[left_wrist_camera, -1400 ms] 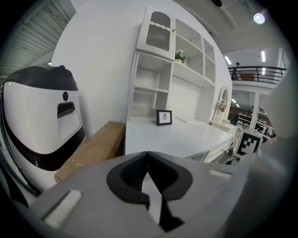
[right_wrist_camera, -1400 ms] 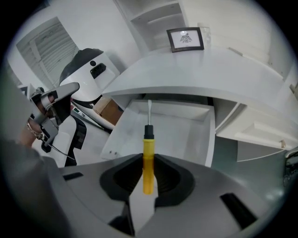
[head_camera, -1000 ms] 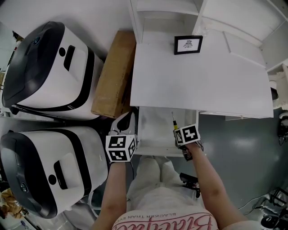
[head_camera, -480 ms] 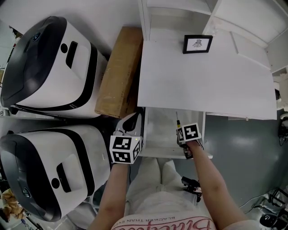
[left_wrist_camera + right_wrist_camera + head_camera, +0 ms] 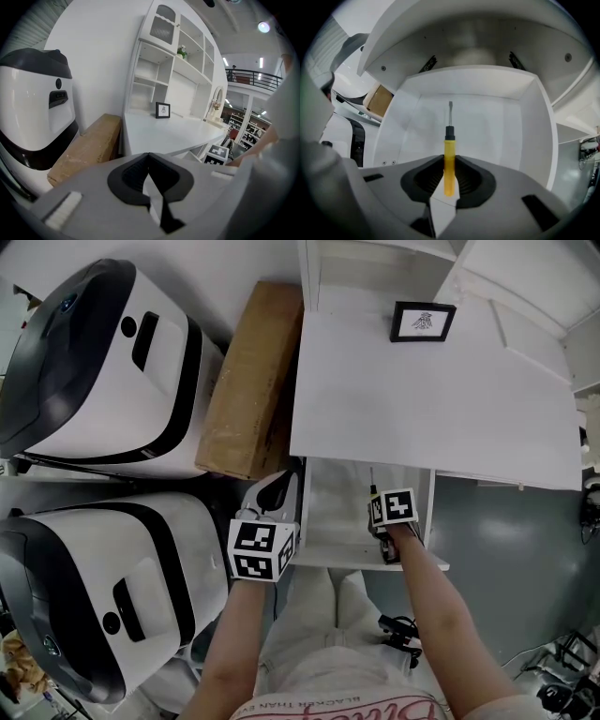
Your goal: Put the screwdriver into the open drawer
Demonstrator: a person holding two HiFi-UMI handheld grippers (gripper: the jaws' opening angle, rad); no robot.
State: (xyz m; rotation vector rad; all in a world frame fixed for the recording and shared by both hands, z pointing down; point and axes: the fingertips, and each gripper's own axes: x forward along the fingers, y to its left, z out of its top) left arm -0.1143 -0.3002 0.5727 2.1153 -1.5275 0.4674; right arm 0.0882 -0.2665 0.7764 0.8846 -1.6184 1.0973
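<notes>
The screwdriver [image 5: 449,157] has a yellow handle, a black collar and a thin metal shaft. My right gripper [image 5: 449,180] is shut on its handle, and the shaft points steeply down into the open white drawer [image 5: 541,126]. In the head view the right gripper [image 5: 378,514] hangs over the drawer [image 5: 330,557] near its right side, and the screwdriver's shaft [image 5: 372,481] sticks out beyond the marker cube. My left gripper [image 5: 271,496] stays just outside the drawer's left wall. In its own view the left gripper [image 5: 149,160] is shut with nothing in it.
The drawer slides out from under a white desk top [image 5: 422,399] that carries a small framed picture [image 5: 423,322]. A cardboard box [image 5: 248,381] leans left of the desk. Two big white-and-black machines [image 5: 94,362] [image 5: 103,587] fill the left. A person's legs are below the drawer.
My right gripper has sunk lower into the drawer with the screwdriver still in its grip. The left gripper has hardly moved.
</notes>
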